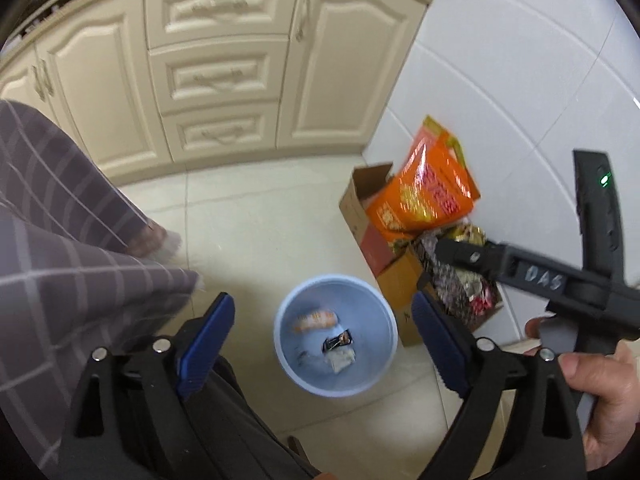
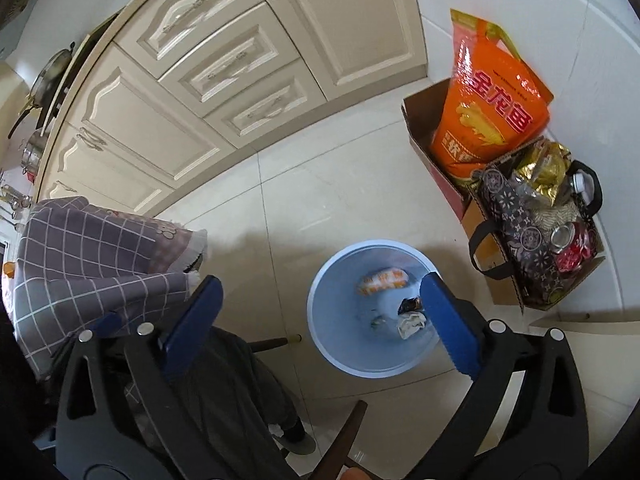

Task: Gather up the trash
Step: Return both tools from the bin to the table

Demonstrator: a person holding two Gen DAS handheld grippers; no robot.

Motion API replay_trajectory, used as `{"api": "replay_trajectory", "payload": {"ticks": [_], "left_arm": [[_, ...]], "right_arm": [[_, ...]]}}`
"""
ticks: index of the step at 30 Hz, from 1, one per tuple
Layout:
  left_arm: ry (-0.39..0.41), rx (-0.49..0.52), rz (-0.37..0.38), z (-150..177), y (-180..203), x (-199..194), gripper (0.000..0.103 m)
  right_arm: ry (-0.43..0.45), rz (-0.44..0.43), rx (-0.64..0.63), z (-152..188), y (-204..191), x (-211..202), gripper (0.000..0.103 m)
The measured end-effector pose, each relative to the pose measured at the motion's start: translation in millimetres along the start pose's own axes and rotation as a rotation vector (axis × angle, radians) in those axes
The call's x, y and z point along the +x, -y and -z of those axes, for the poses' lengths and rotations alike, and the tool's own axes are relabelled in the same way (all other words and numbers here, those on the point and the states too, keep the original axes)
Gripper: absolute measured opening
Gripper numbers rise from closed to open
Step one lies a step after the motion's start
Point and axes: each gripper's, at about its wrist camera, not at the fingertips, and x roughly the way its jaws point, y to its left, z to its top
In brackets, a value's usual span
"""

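The light-blue trash bin [image 1: 336, 334] stands on the floor, wrappers [image 2: 384, 282] lying inside. Both grippers tilt steeply down over it: left gripper [image 1: 320, 320] and right gripper [image 2: 320, 312], fingers spread wide, empty.

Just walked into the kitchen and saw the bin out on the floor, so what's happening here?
A person is collecting trash with a handheld gripper in each hand. Both the left gripper and the right gripper hang open and empty above the light blue bin on the tiled floor. Inside lie an orange-and-white wrapper, a small dark wrapper and some crumpled paper. Beside the bin stand cardboard boxes with an orange bag.
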Motion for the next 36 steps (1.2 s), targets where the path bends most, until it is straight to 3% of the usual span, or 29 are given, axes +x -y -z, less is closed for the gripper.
{"api": "replay_trajectory", "payload": {"ticks": [9, 19, 27, 36], "left_arm": [[0.169, -0.008, -0.041, -18, 3, -73, 0.091], [0.378, -0.066, -0.085, -20, -15, -169, 0.092], [0.533, -0.144, -0.253, -7, -52, -246, 0.092], [0.613, -0.34, -0.471, 31, -128, -314, 0.092]], "right_arm": [[0.075, -0.031, -0.078, -6, -39, -36, 0.097], [0.182, -0.16, -0.217, -16, -117, -90, 0.097], [0.204, -0.294, -0.389, -8, -211, -110, 0.097], [0.218, -0.407, -0.555, 18, -316, -123, 0.097]]}}
